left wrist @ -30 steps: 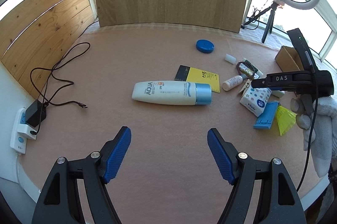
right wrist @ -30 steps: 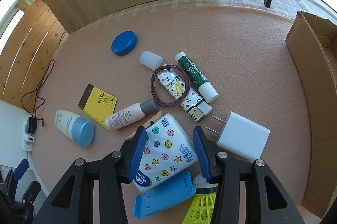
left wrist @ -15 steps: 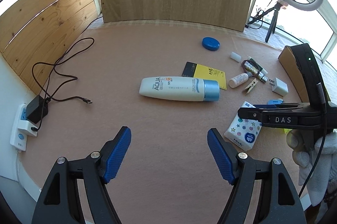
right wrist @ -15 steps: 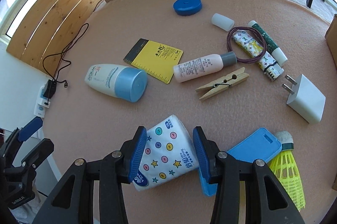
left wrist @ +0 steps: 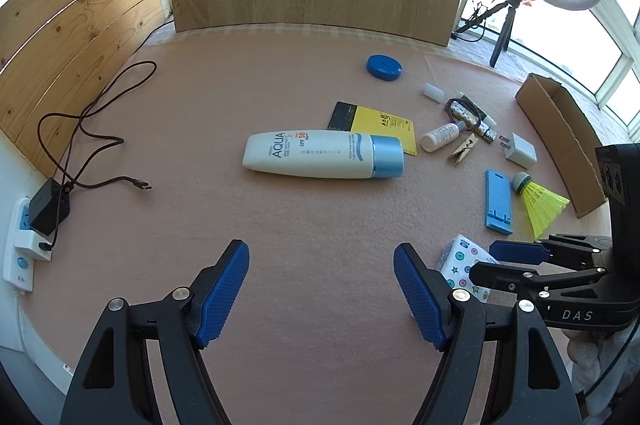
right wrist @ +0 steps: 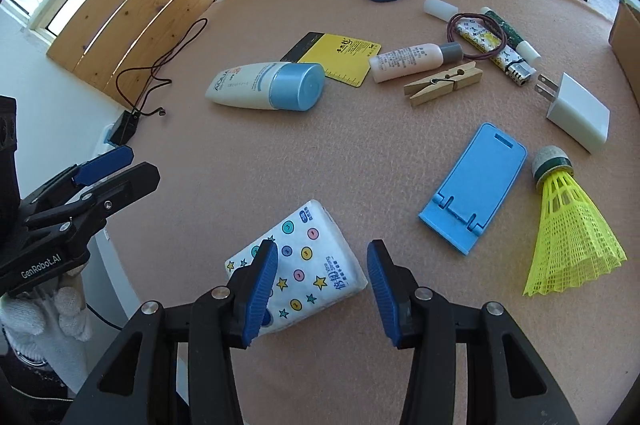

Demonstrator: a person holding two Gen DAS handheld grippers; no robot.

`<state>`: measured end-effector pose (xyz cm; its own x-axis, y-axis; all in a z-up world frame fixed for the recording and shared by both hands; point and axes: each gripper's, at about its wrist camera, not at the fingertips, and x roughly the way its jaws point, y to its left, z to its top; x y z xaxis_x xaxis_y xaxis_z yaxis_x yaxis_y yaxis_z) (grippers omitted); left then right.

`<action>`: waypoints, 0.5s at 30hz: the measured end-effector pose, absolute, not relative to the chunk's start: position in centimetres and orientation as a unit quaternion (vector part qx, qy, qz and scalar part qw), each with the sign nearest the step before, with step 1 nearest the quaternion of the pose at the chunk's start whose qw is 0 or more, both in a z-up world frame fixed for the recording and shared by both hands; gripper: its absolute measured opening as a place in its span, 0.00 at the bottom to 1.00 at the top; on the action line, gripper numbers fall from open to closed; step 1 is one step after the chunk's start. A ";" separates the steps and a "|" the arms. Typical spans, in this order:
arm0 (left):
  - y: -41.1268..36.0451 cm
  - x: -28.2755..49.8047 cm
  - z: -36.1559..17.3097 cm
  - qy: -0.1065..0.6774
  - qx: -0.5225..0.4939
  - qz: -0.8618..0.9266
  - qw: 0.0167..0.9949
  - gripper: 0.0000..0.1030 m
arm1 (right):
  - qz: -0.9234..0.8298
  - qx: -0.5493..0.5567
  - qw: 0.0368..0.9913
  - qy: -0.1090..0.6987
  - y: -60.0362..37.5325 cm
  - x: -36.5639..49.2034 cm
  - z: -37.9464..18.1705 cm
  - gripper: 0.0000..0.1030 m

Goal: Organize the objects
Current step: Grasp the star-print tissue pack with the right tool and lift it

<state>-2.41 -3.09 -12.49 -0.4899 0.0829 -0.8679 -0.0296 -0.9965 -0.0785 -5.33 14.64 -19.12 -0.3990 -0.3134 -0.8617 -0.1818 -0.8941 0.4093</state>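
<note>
Pink felt on the table (left wrist: pixel 200 129) is sliding under me as I carry the pack (right wrist: pixel 308 265) away from the clutter. My right hand-held gripper (right wrist: pixel 321 247) stays clenched on it, the jaws no wider than a second ago. The pack sits skewed between the pads, one pad over its starry face and the other right at its corner.

A second ago it lay in the thick of things, against the stand (right wrist: pixel 476 185) and just beside the shuttlecock (right wrist: pixel 572 245). Now both lie well clear to one side, and the pack is over the near part of the table, in bare space. In the left view it shows just beside my left jaw, so my two hands have come close together.

My left hand-held gripper (left wrist: pixel 321 249) stays released, jaws wide and nothing between them, hovering short of the tube (left wrist: pixel 324 159).

So the first item is out of the heap, I'd say, but not yet put down; I can't tell whether it touches the felt. The box (left wrist: pixel 560 141) stands well off at the far side, and everything else lies unsorted. That skewed grip worries me a little: the pack is soft and could twist out on a quick move.
</note>
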 end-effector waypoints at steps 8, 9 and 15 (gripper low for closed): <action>0.9 -2.8 -14.5 -0.015 -0.534 0.837 0.116 0.76 | -0.796 0.511 -0.017 -0.323 18.5 -0.7 -17.9 0.45; 1.5 -2.8 -14.7 -0.010 -0.537 0.834 0.128 0.76 | -0.797 0.508 -0.023 -0.325 18.5 -0.5 -17.8 0.45; 3.8 -2.5 -15.5 0.018 -0.545 0.818 0.185 0.76 | -0.784 0.506 -0.046 -0.356 18.2 -0.4 -18.0 0.45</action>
<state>-2.49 3.78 -15.53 -0.3374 0.2832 -0.8977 -0.3231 -0.9306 -0.1721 -0.39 18.16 -18.04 -0.4836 -0.2888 -0.8262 -0.4316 -0.7426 0.5122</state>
